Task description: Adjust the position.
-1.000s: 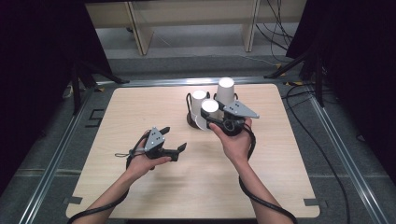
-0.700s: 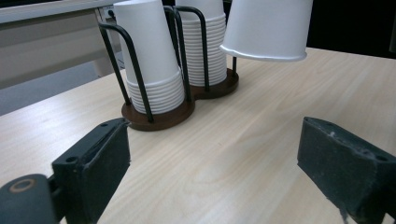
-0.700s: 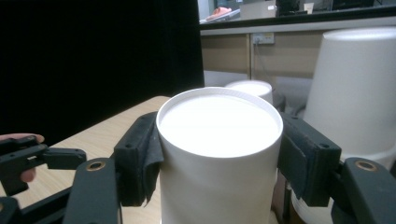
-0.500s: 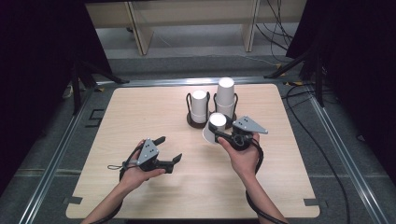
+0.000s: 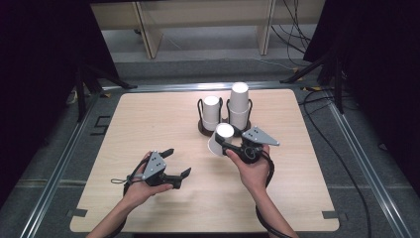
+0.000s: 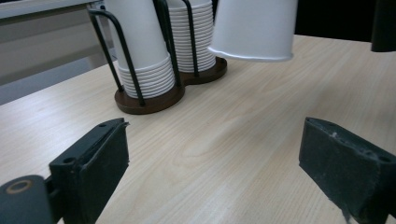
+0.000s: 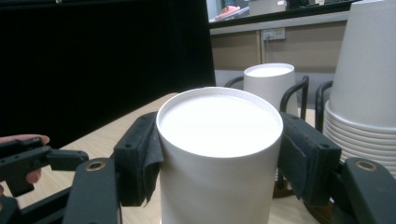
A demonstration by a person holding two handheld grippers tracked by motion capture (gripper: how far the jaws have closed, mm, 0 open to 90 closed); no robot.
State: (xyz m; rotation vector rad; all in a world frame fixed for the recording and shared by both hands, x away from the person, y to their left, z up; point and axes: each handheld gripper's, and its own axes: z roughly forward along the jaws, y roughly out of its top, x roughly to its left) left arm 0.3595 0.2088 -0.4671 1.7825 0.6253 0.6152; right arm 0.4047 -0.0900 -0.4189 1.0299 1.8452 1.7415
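We have one paper cup upside down in the right gripper, its jaws pressed against both sides of the cup wall just under the closed base, as the right gripper view shows. The cup hangs above the table, just in front of the cup holder, from which two stacks rise: the shorter stack on the left and the taller stack on the right. The left gripper rests low over the table with its jaws wide apart and nothing between them.

To do this step well, we judge that the squeeze should stay light, since thin paper walls buckle easily, and the cup should stay level so that its open rim meets the wood flat when we set it down. We would bring it straight down rather than slide it, then open the jaws fully before backing away, so that no pad drags the cup over.

For room, the wire posts of the holder stand close behind the cup, so the safe way is toward us and to the left. The middle of the table between the two grippers lies bare, and the edges are well apart from both hands. The left gripper's open jaws point toward the cup, so we keep them clear of its path.
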